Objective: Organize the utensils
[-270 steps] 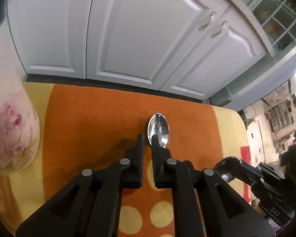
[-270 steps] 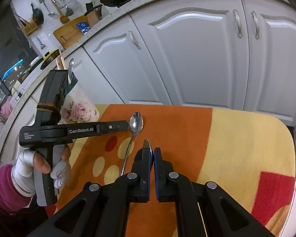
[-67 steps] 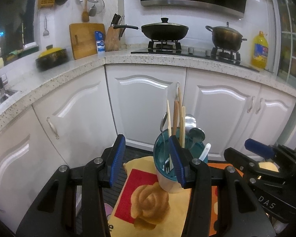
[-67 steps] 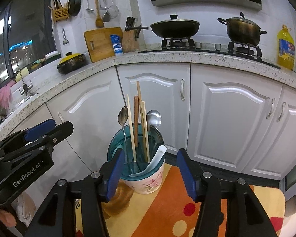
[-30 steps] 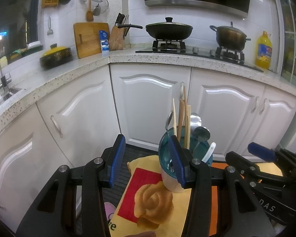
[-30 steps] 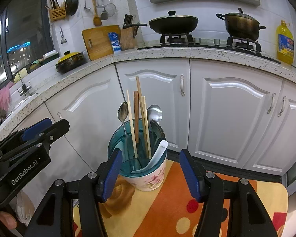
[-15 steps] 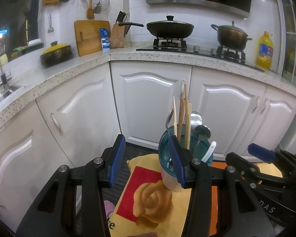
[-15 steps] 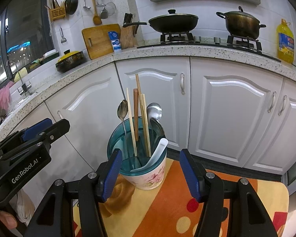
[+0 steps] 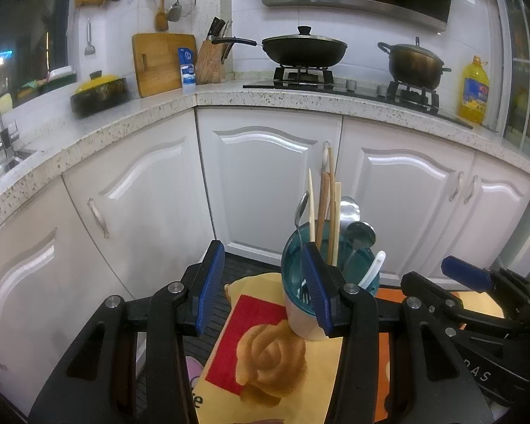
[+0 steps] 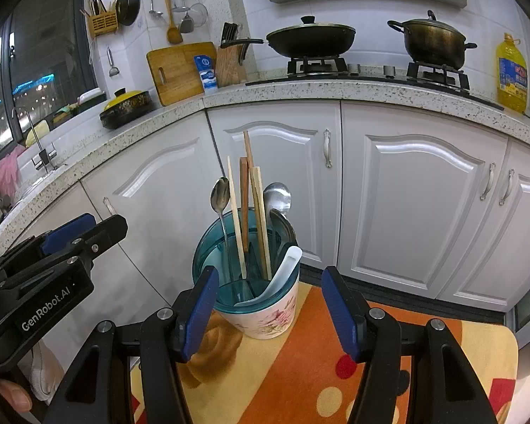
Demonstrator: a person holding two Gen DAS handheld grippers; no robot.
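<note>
Teal-lined and floral on the outside, the holder (image 10: 265, 321) stands near the far left corner of an orange and yellow cloth (image 10: 300, 371), in front of white cabinets (image 10: 406, 194). Inside it stand wooden chopsticks (image 10: 245, 205), a slim spoon (image 10: 218, 194), a broad ladle (image 10: 277, 194) and a white plastic spoon (image 10: 286, 265); their lower ends are lost behind the tinted rim. From the left wrist view, the left gripper's (image 9: 261, 282) right finger (image 9: 316, 282) covers part of the holder (image 9: 357, 261) and whatever utensil lies behind it. Both grippers hang with jaws spread and nothing between the blue pads; the right gripper (image 10: 270, 311) frames the holder without touching it. A fingertip (image 10: 12, 397) shows at the lower left corner of the right wrist view, the rest of the hand cut off. The cloth's near edge is out of frame in both views.

Nine seconds ago both grippers were clamped on spoons lying flat on the cloth; those spoons are no longer on it. Over the last second neither gripper nor the holder has shifted.
</note>
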